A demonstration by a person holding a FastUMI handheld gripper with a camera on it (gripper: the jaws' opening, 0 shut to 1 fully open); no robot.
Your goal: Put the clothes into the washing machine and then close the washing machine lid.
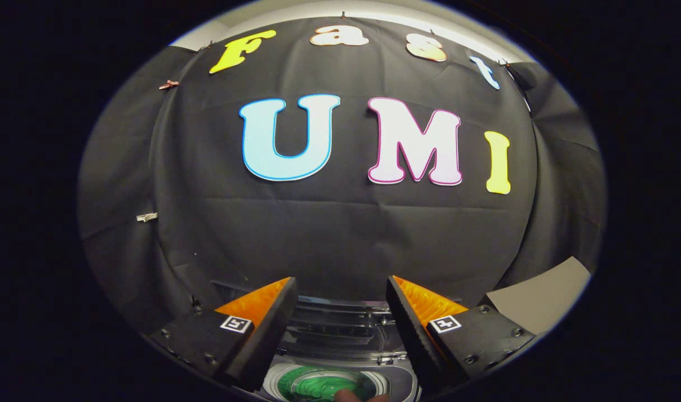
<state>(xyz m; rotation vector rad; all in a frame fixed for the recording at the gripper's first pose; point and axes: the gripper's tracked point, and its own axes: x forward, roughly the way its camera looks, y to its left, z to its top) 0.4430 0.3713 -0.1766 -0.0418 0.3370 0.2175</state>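
Two tongs (pixel 340 290) fingers apart, empty.

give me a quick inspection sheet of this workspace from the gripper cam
surface: nothing seen
job's things: washing machine below the jaws, clear lid raised at the back, round white tub opening with green clothes inside; something small at the tub's near edge, cannot tell what
clutter: nothing seen
grippers: gripper with jaws open, apart and holding nothing, above the machine
cables: nothing seen
surroundings: black cloth booth wall behind the machine, small clips pinning the cloth, pale plain wall past the cloth's edge
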